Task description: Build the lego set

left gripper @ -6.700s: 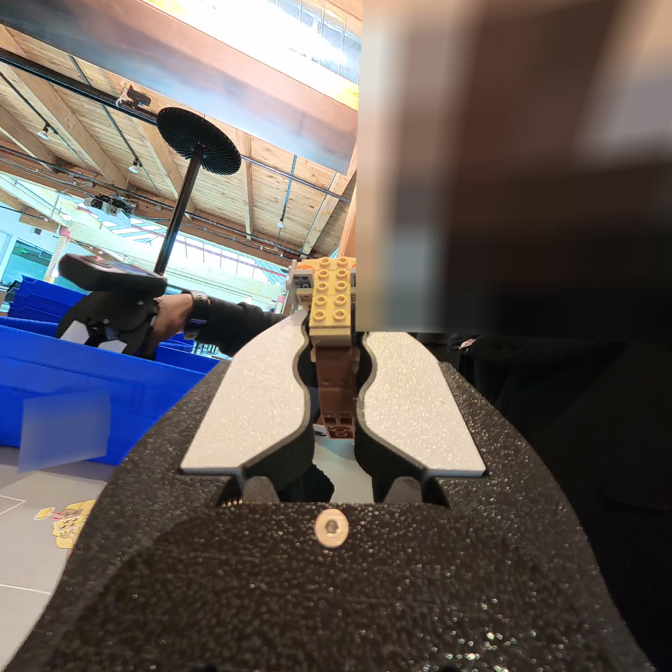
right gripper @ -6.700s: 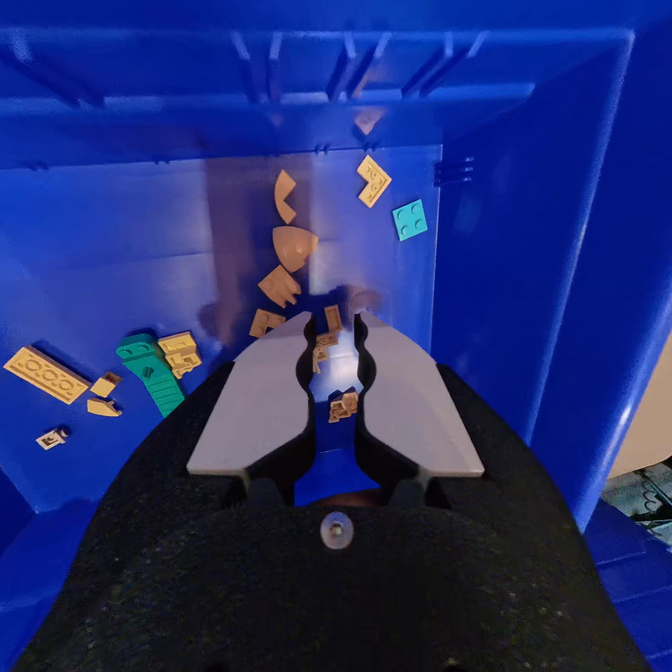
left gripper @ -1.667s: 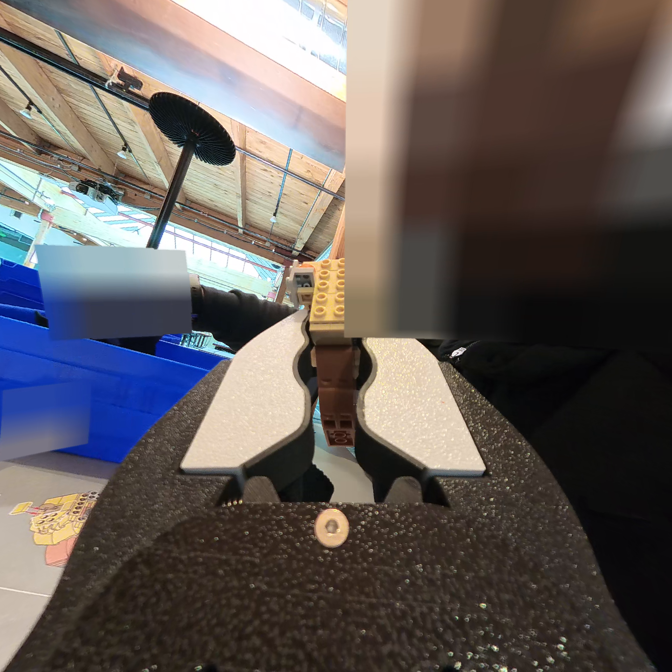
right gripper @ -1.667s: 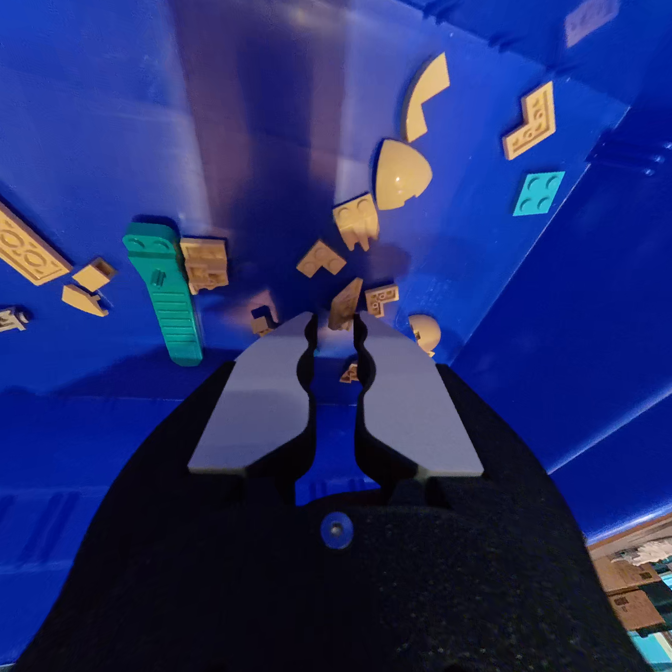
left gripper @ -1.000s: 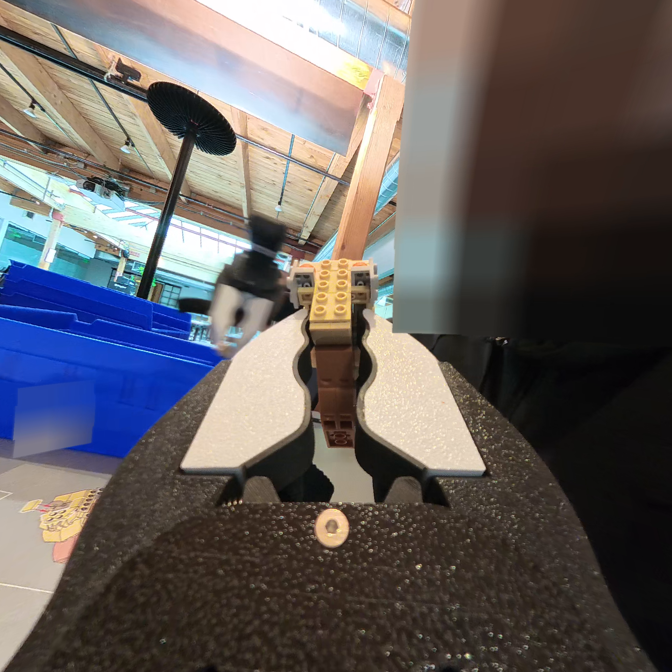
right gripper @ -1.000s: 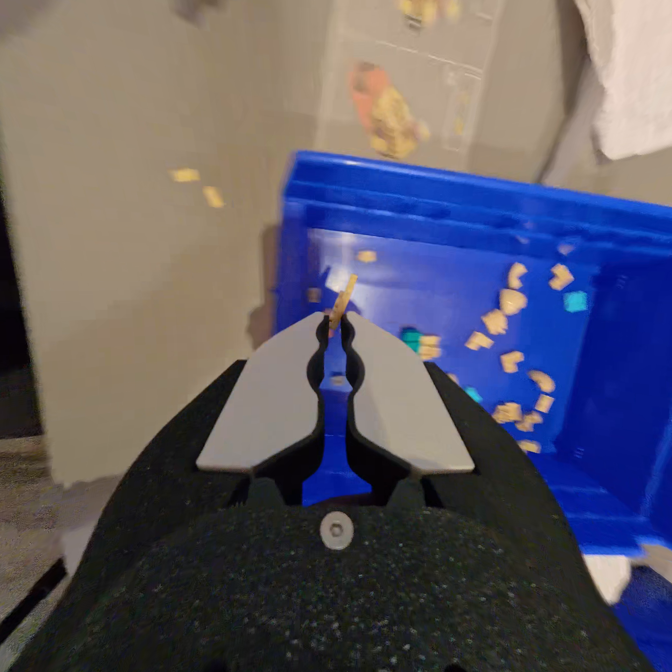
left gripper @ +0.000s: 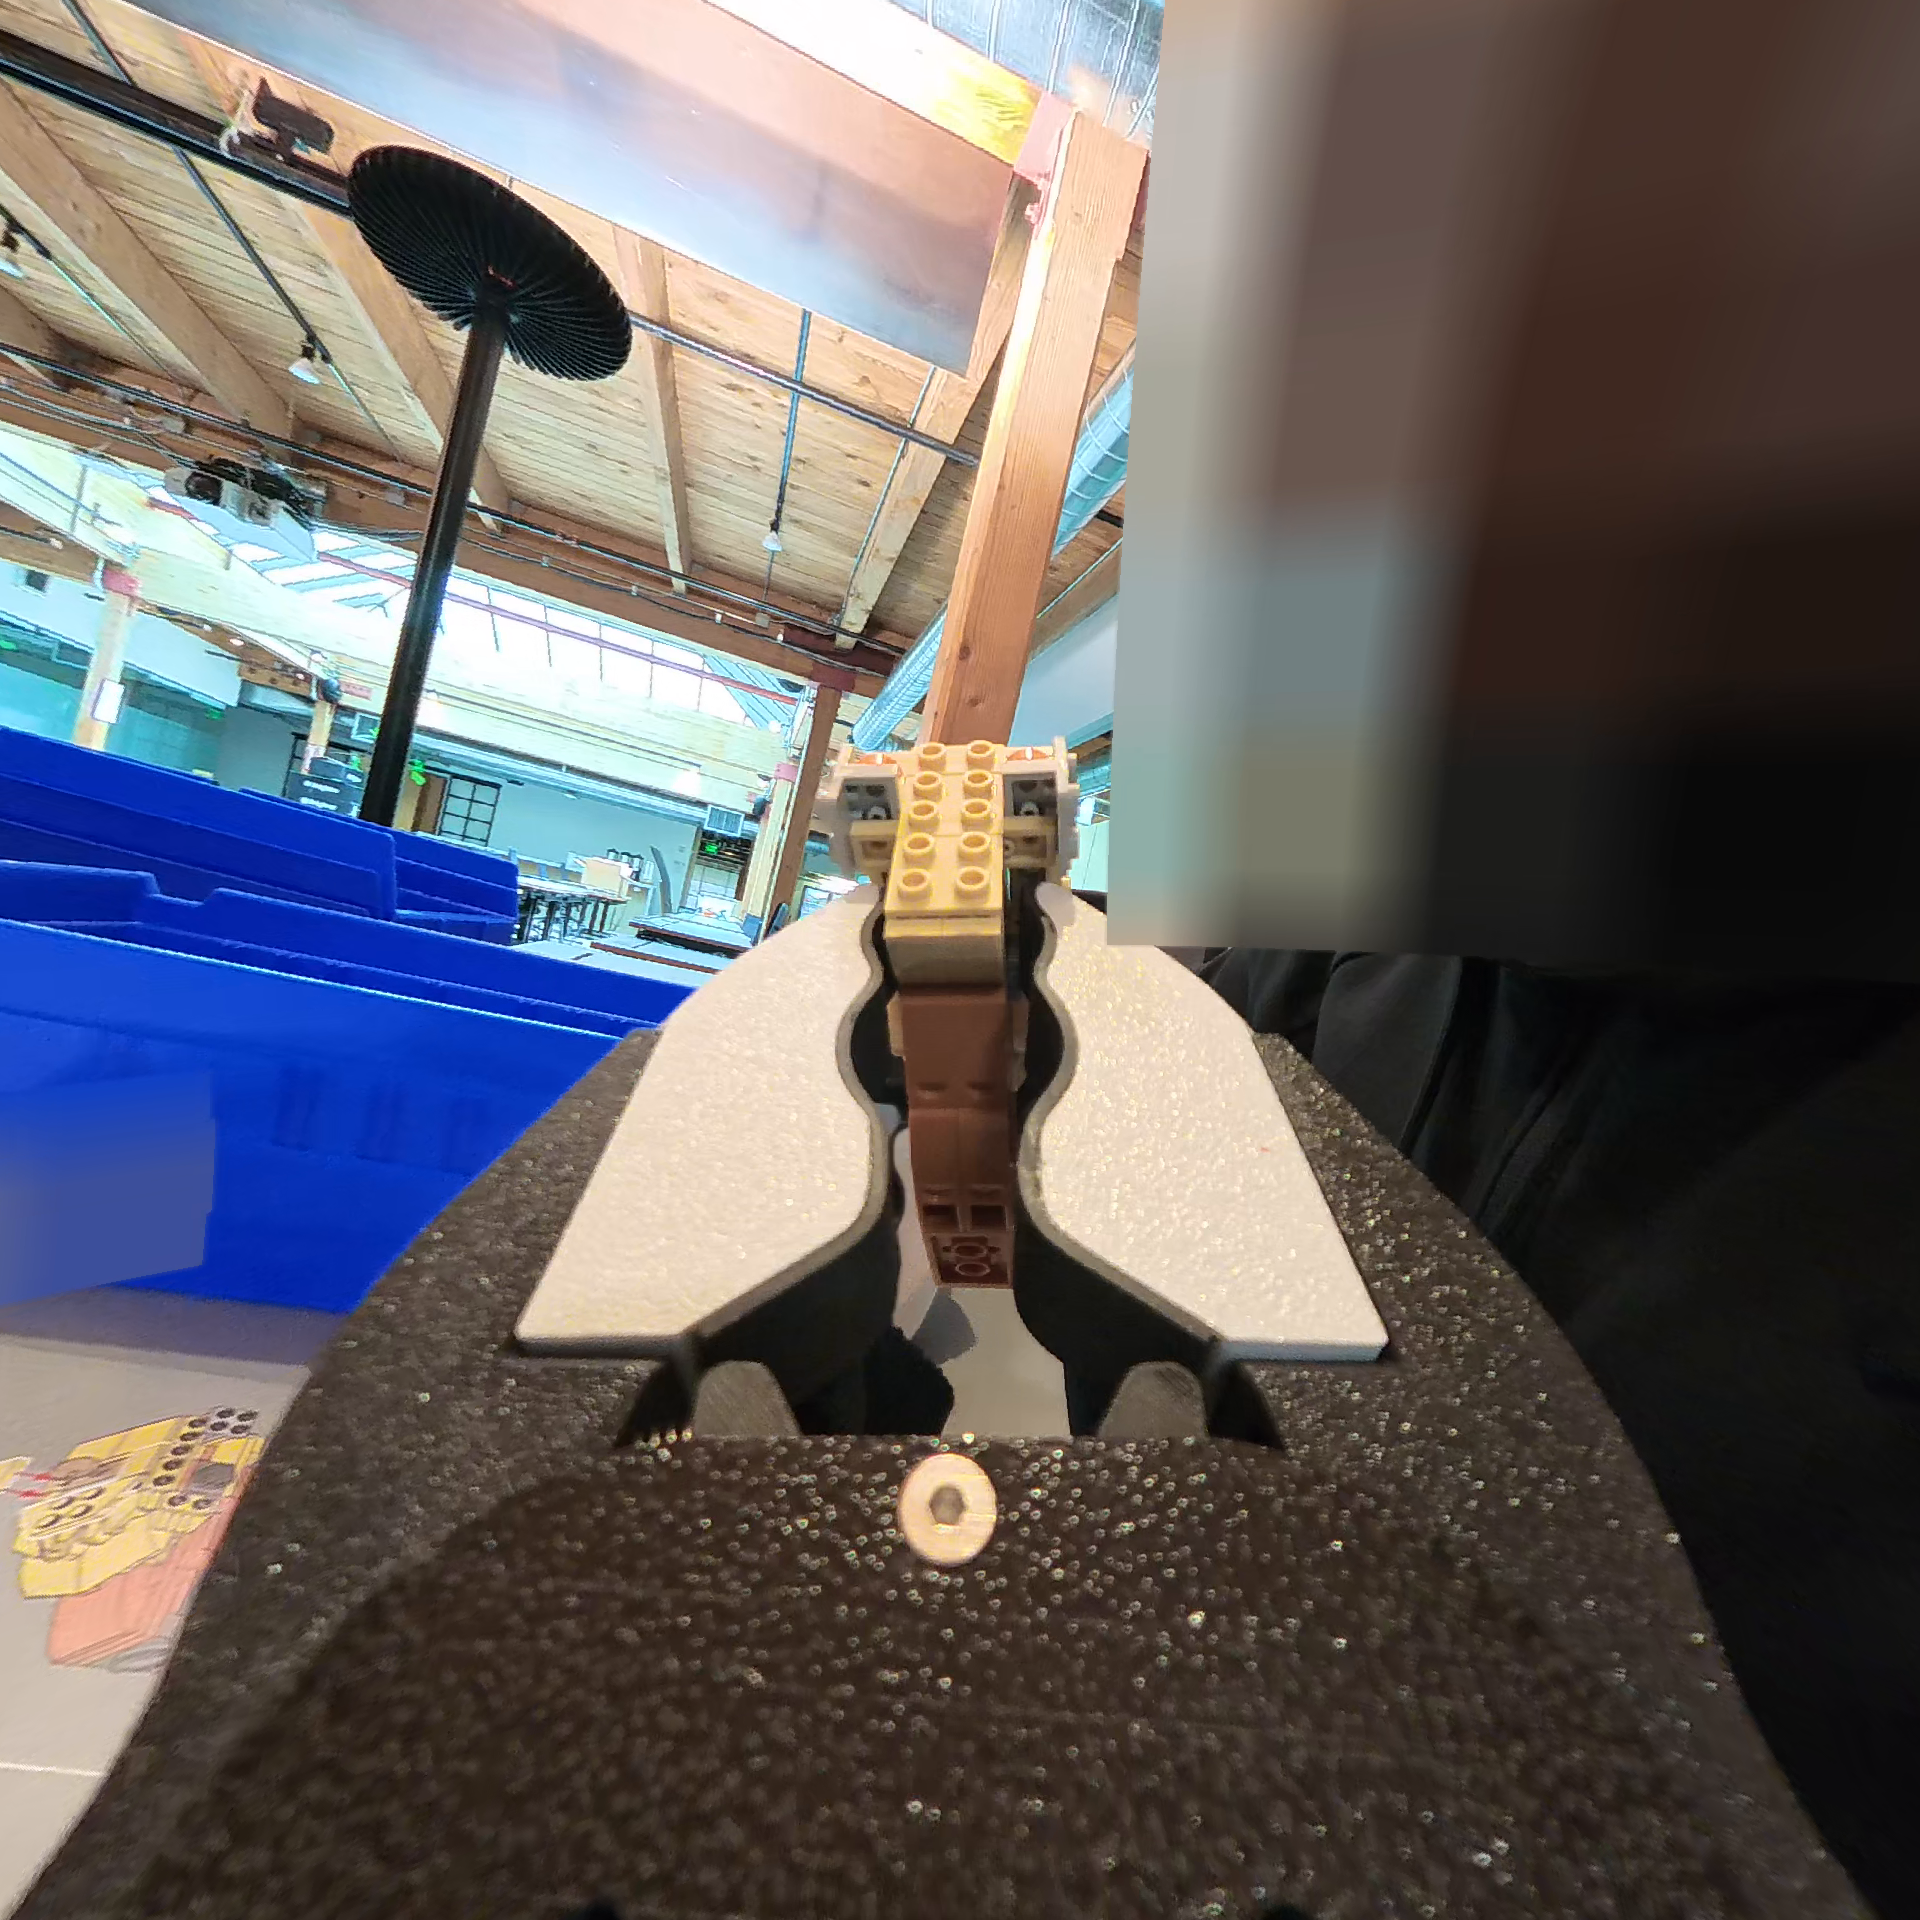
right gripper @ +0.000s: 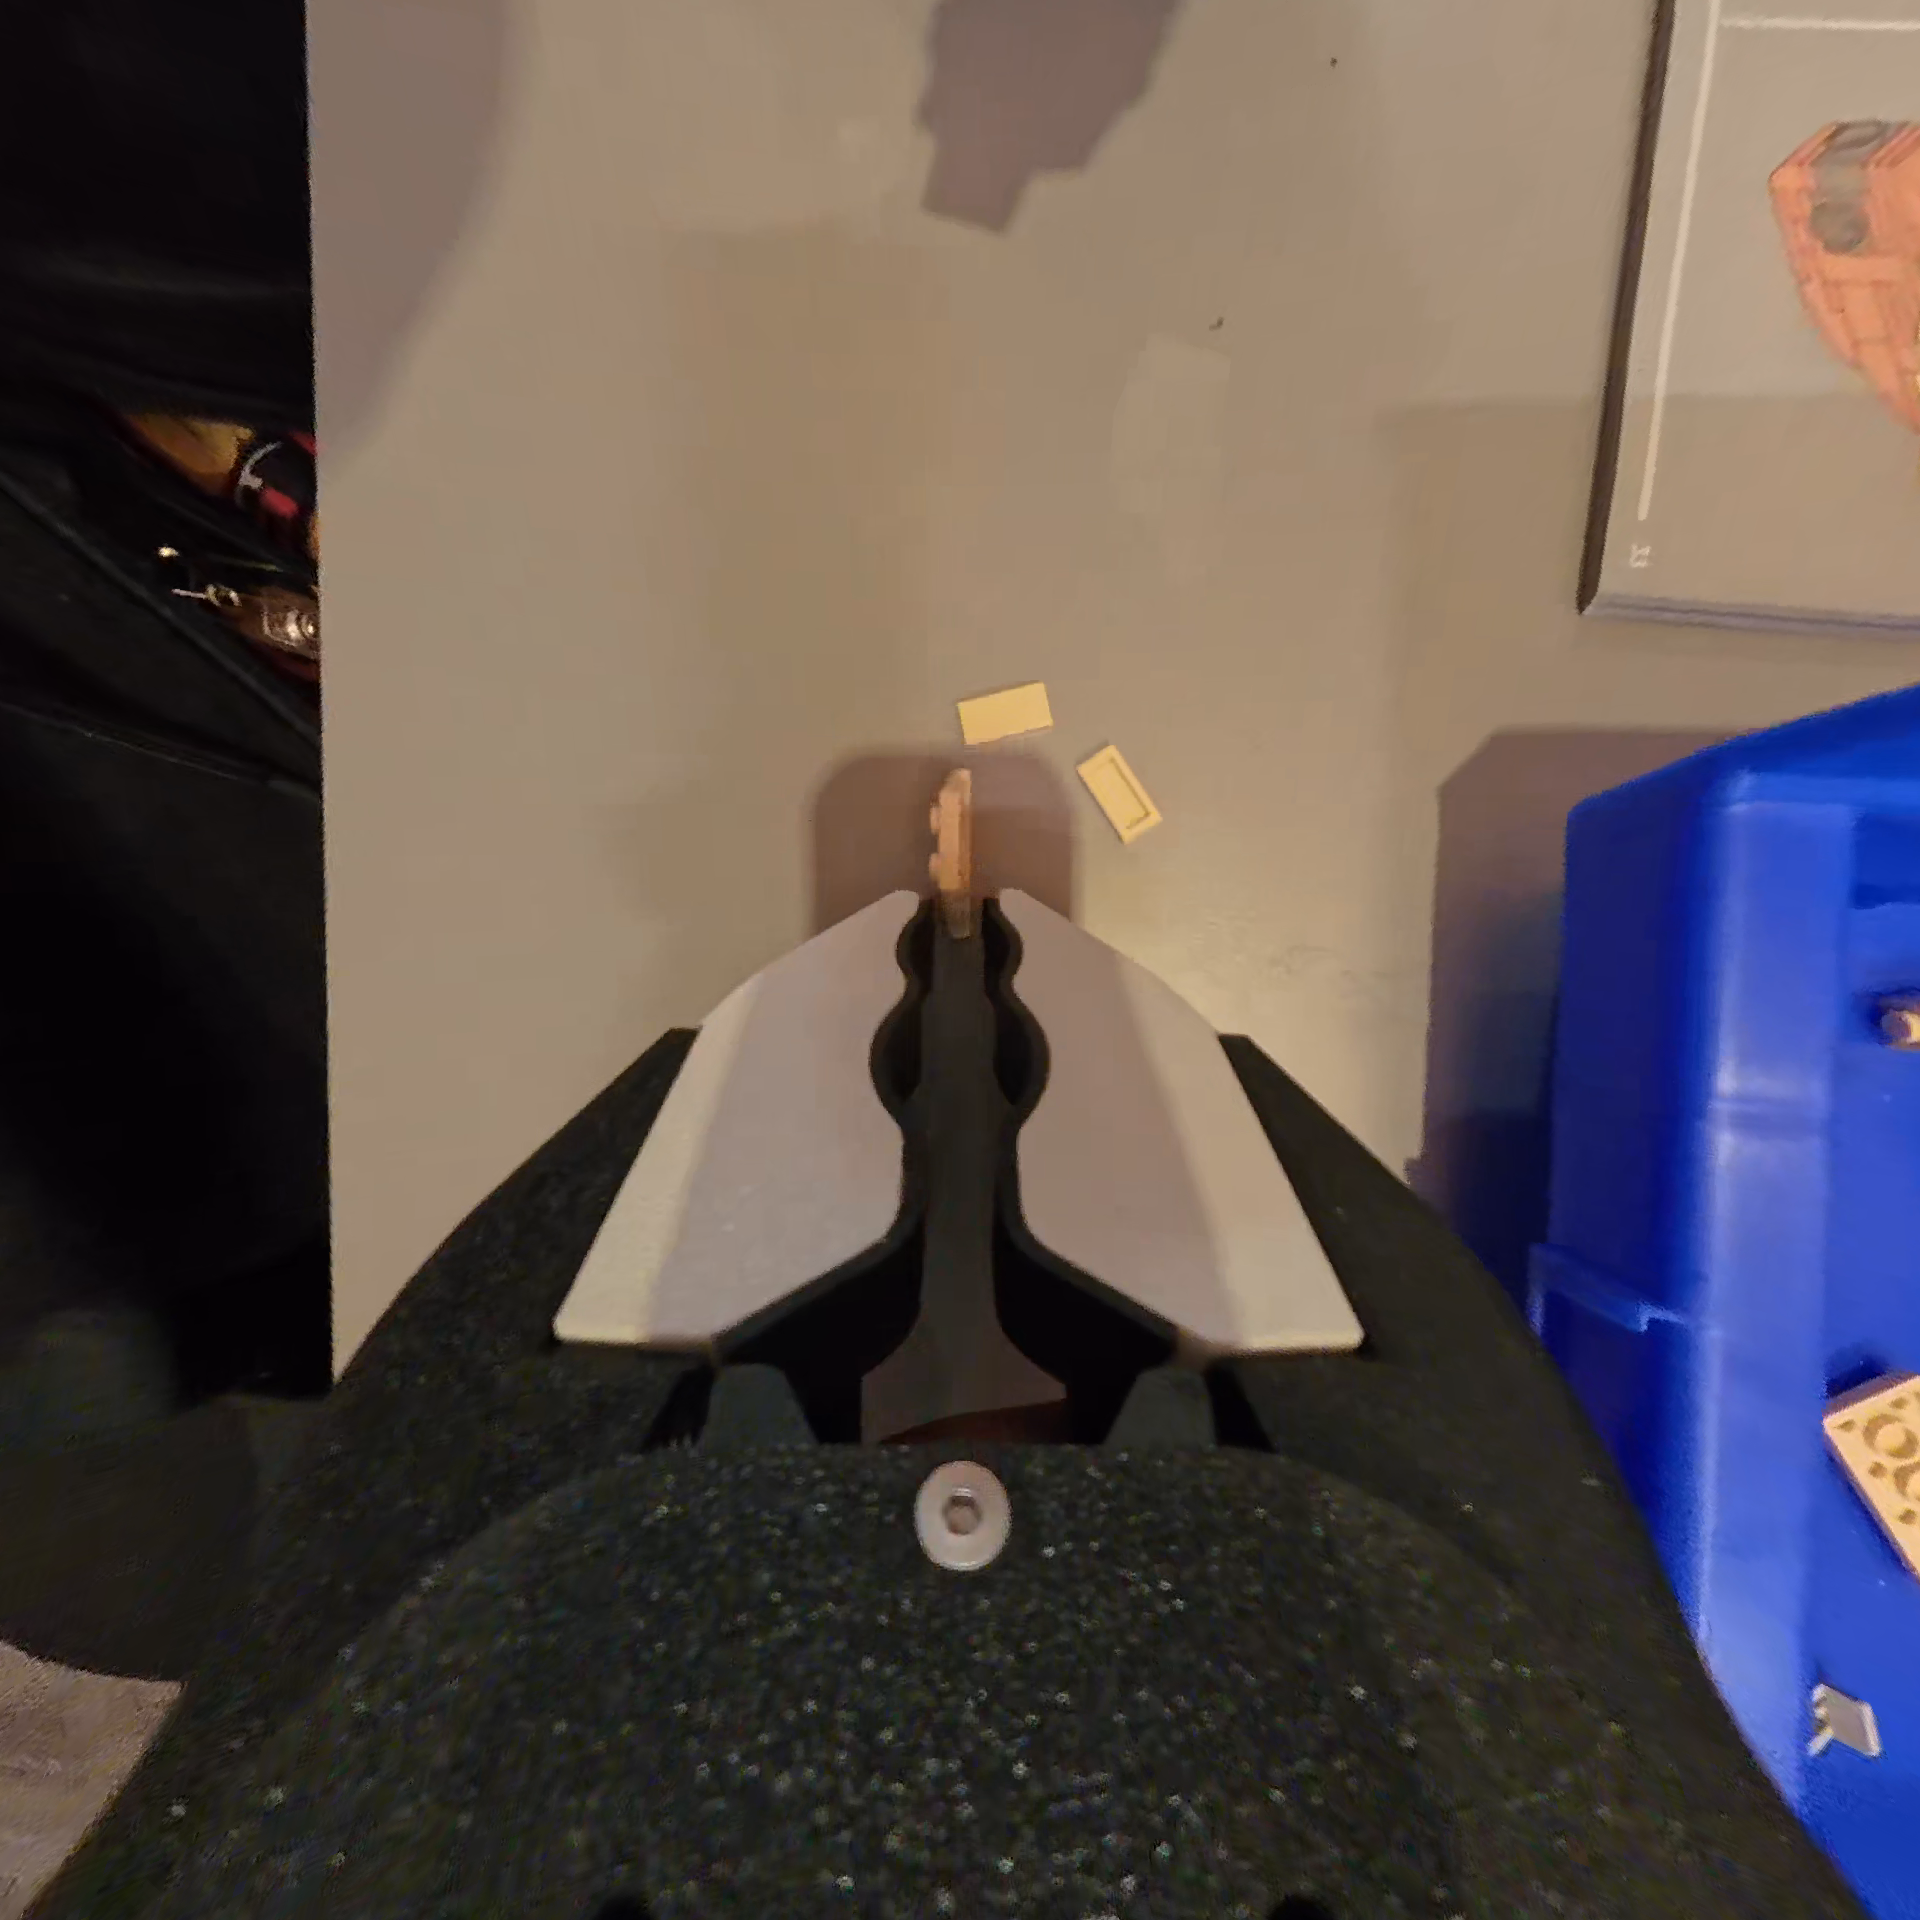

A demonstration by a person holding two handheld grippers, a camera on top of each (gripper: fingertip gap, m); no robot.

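Observation:
My left gripper point(left gripper: 951, 914) is shut on a partly built lego model point(left gripper: 951, 862). The model has a brown lower body, a tan studded top and small grey and white parts at its far end, and it is held up in the air. My right gripper point(right gripper: 954, 906) is shut on a thin tan plate point(right gripper: 954, 844), held edge-on at the fingertips above the grey table point(right gripper: 675, 520). Two small tan tiles point(right gripper: 1004, 713) point(right gripper: 1120, 791) lie on the table just beyond the plate.
A blue bin point(right gripper: 1745, 1195) with loose tan pieces stands at the right of the right wrist view. An instruction sheet point(right gripper: 1766, 312) lies at the far right. More blue bins point(left gripper: 260, 1039) stand at the left of the left wrist view. A person in dark clothing point(left gripper: 1558, 1143) is at the right. The tips of one gripper are about 20 cm away from the tips of the other.
My right gripper closed on the tan plate inside the blue bin, lifted it out and carried it left over the grey table. My left gripper has kept holding the model, almost still.

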